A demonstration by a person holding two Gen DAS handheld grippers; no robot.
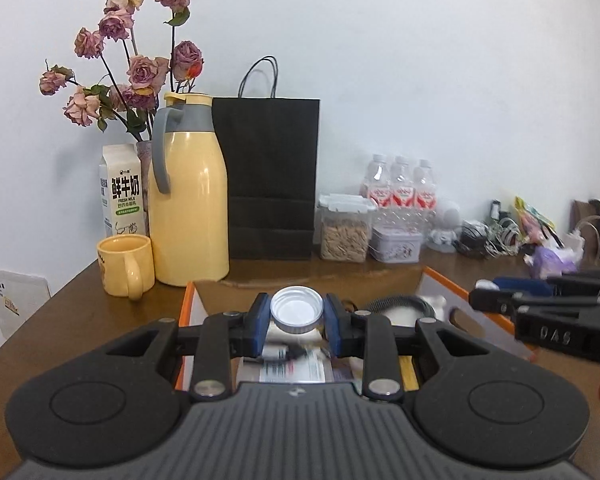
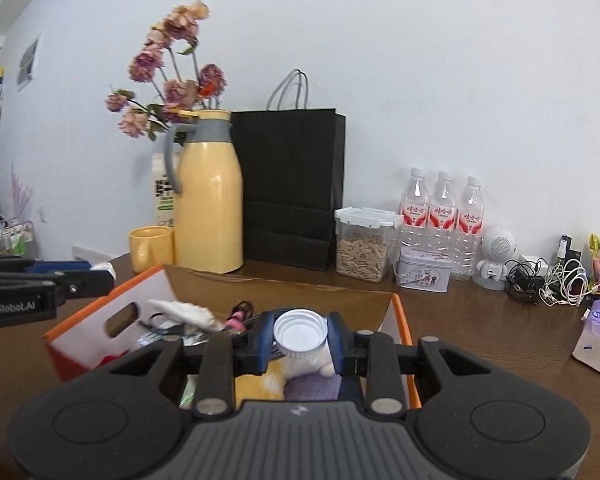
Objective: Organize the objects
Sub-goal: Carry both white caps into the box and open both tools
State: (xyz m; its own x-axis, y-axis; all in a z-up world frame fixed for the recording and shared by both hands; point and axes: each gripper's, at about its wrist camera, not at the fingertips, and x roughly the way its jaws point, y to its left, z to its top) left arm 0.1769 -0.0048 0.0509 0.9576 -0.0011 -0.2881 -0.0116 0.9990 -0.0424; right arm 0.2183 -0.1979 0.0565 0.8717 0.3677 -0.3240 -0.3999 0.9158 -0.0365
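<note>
An open cardboard box with orange edges [image 1: 185, 308] [image 2: 401, 316] sits on the brown table and holds several mixed items. My left gripper [image 1: 297, 309] is shut on a small jar with a silver metal lid [image 1: 297, 314], held above the box. My right gripper [image 2: 300, 340] is shut on a clear bottle with a white ribbed cap [image 2: 300, 336], also above the box. In the left wrist view the right gripper [image 1: 490, 294] reaches in from the right. In the right wrist view the left gripper [image 2: 100, 276] reaches in from the left.
Along the wall stand a yellow thermos [image 1: 188, 200], a yellow mug [image 1: 126, 266], a milk carton [image 1: 120, 188], a black paper bag [image 1: 272, 180], a seed container [image 2: 362, 248], a tin [image 2: 420, 274] and three water bottles [image 2: 444, 216]. Cables [image 2: 548, 280] and a tissue pack [image 2: 596, 340] lie at the right.
</note>
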